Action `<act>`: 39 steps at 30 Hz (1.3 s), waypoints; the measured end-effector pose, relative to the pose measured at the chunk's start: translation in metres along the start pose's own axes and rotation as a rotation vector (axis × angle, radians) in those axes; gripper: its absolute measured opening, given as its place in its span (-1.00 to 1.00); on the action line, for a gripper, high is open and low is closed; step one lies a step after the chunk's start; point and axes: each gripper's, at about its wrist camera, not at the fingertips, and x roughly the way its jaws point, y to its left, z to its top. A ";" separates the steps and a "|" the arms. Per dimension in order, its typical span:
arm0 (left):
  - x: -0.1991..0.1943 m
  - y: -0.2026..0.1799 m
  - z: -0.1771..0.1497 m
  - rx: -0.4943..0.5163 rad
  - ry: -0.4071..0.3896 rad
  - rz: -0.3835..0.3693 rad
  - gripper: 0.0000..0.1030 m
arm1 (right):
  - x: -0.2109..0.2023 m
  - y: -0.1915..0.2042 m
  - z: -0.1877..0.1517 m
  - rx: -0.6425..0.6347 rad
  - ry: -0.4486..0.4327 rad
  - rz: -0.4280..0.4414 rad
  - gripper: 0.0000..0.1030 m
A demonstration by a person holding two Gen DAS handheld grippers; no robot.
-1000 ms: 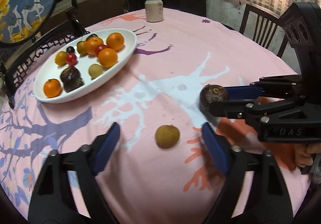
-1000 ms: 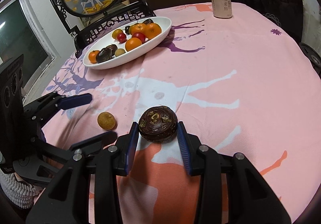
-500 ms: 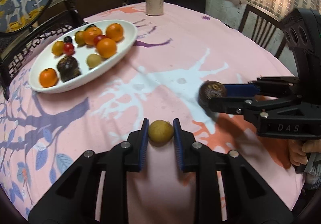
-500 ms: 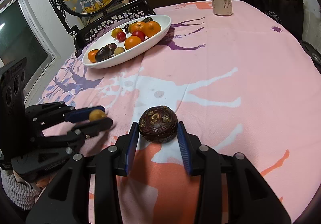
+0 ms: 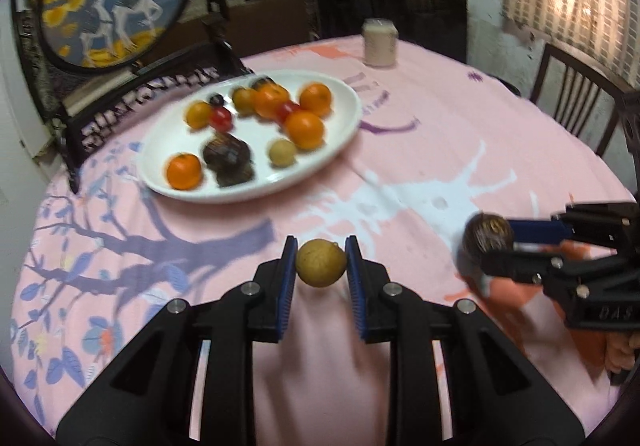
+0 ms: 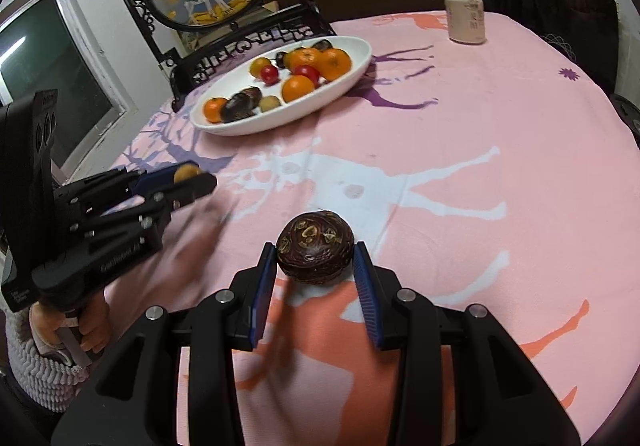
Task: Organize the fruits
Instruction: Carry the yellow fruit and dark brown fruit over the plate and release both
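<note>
A small tan fruit (image 5: 321,263) is pinched between the two blue pads of the left gripper (image 5: 321,266). The fruit sits right at the tips of the jaws, one pad pressed on each side. It is held above the pink cloth (image 5: 420,150), near the front edge of the table.

A big dark brown fruit (image 6: 315,253) is pinched by the right gripper (image 6: 316,266). It also sits at the very tips, with a blue pad touching each side. In the left view, this dark fruit is seen far to the right of the tan one, well apart from it.

A white plate (image 5: 340,134) is seen farther back and to the left. Oranges, small red fruits, a tan fruit and a dark one are lying in it. The plate is well apart from both grippers.

A can (image 6: 465,16) is standing upright at the far side of the table. A round picture with white deer (image 5: 116,2) is seen behind the plate.
</note>
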 end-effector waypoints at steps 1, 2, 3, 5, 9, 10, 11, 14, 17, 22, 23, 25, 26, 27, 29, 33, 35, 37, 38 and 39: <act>-0.004 0.003 0.001 -0.007 -0.012 0.008 -0.52 | -0.001 0.001 0.002 0.002 -0.001 0.007 -0.24; -0.007 0.007 0.004 -0.018 -0.024 0.016 -0.52 | -0.002 0.002 0.004 0.005 -0.001 0.016 -0.24; -0.010 0.010 0.005 -0.025 -0.035 0.028 -0.52 | -0.004 0.003 0.007 0.008 -0.002 0.023 -0.24; -0.016 0.017 0.011 -0.031 -0.058 0.060 -0.52 | -0.007 0.005 0.016 0.000 -0.008 0.030 -0.24; -0.025 0.030 0.026 -0.033 -0.094 0.103 -0.52 | -0.022 0.014 0.039 -0.031 -0.048 0.035 -0.24; -0.026 0.033 0.030 -0.034 -0.100 0.107 -0.52 | -0.027 0.018 0.048 -0.044 -0.067 0.036 -0.24; -0.028 0.037 0.036 -0.033 -0.110 0.118 -0.52 | -0.029 0.020 0.054 -0.051 -0.077 0.036 -0.24; -0.030 0.045 0.050 -0.034 -0.128 0.136 -0.52 | -0.033 0.027 0.076 -0.075 -0.112 0.042 -0.24; -0.027 0.054 0.064 -0.043 -0.144 0.147 -0.52 | -0.031 0.032 0.098 -0.090 -0.138 0.051 -0.24; -0.013 0.065 0.083 -0.056 -0.151 0.162 -0.52 | -0.016 0.037 0.132 -0.095 -0.165 0.073 -0.24; -0.007 0.067 0.087 -0.059 -0.150 0.165 -0.52 | -0.012 0.039 0.137 -0.097 -0.166 0.077 -0.24; 0.001 0.071 0.093 -0.068 -0.144 0.165 -0.52 | -0.002 0.042 0.147 -0.101 -0.163 0.089 -0.24; 0.007 0.075 0.096 -0.077 -0.138 0.161 -0.52 | 0.004 0.043 0.152 -0.103 -0.158 0.094 -0.24; 0.012 0.078 0.097 -0.085 -0.134 0.159 -0.52 | 0.008 0.044 0.155 -0.104 -0.154 0.096 -0.24; 0.023 0.084 0.101 -0.100 -0.120 0.158 -0.52 | 0.023 0.045 0.162 -0.106 -0.138 0.103 -0.24; 0.046 0.092 0.106 -0.111 -0.092 0.165 -0.52 | 0.047 0.046 0.167 -0.116 -0.100 0.099 -0.24; 0.058 0.097 0.110 -0.118 -0.077 0.162 -0.52 | 0.060 0.045 0.169 -0.125 -0.079 0.086 -0.24; 0.068 0.100 0.111 -0.124 -0.064 0.158 -0.52 | 0.072 0.042 0.171 -0.127 -0.061 0.073 -0.24; 0.075 0.102 0.112 -0.128 -0.056 0.157 -0.52 | 0.077 0.040 0.172 -0.125 -0.054 0.068 -0.24; 0.080 0.103 0.113 -0.130 -0.049 0.155 -0.52 | 0.084 0.038 0.174 -0.122 -0.045 0.060 -0.24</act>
